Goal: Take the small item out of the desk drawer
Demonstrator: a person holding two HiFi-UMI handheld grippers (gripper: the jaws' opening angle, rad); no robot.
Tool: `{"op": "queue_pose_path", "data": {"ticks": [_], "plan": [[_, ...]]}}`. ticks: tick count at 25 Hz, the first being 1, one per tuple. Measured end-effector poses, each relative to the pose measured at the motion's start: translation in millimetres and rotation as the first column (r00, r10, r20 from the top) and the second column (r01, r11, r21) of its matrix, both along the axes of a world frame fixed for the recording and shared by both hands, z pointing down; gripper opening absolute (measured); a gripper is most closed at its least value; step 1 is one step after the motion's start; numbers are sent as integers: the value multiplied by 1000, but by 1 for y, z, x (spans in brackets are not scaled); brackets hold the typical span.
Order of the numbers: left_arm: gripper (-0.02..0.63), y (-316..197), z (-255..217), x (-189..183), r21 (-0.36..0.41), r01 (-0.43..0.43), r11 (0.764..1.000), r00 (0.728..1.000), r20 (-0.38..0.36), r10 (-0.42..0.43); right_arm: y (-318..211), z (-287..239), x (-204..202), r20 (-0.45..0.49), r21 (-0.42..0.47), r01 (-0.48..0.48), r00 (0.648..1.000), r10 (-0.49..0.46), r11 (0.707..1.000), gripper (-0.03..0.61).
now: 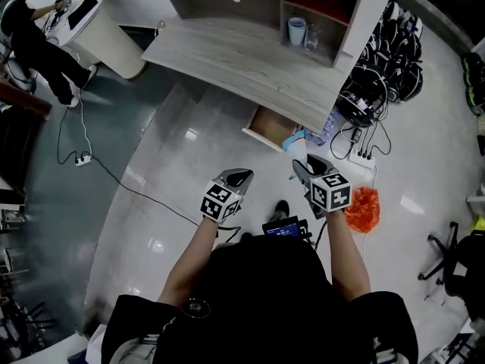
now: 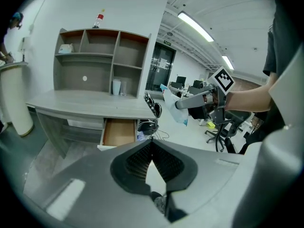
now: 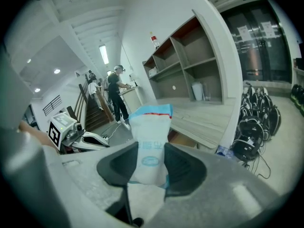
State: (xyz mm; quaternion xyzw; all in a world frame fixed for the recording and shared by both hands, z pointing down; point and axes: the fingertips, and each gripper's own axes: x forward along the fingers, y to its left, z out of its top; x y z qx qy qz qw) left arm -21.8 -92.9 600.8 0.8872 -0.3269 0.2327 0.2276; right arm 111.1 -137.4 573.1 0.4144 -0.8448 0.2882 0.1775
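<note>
Right gripper (image 3: 151, 158) was clamped on a white-and-blue packet (image 3: 152, 122), held clear of the open desk drawer (image 1: 267, 127); left gripper (image 2: 152, 145) jaws were together, nothing between them.

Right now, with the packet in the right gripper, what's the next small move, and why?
Probably carry the packet over to the desk top and set it down. The right gripper is clamped on it, outside the open drawer, so the removal looks done. The left gripper is shut and empty, free to push the drawer closed afterwards.
</note>
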Motion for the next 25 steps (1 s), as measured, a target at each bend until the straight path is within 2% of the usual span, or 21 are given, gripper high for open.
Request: {"op": "queue_pose_path", "data": {"ticks": [15,25], "plan": [[0,51,-4,-38,18,17,1000,996,-89,-15,61,-24,-46,-35,35,-30,999,32,999,164],[0,93,-5,-49,33,-23,999,995,-100,26,104,-25,-61,-42,41,-47,998,49,998,164]]}}
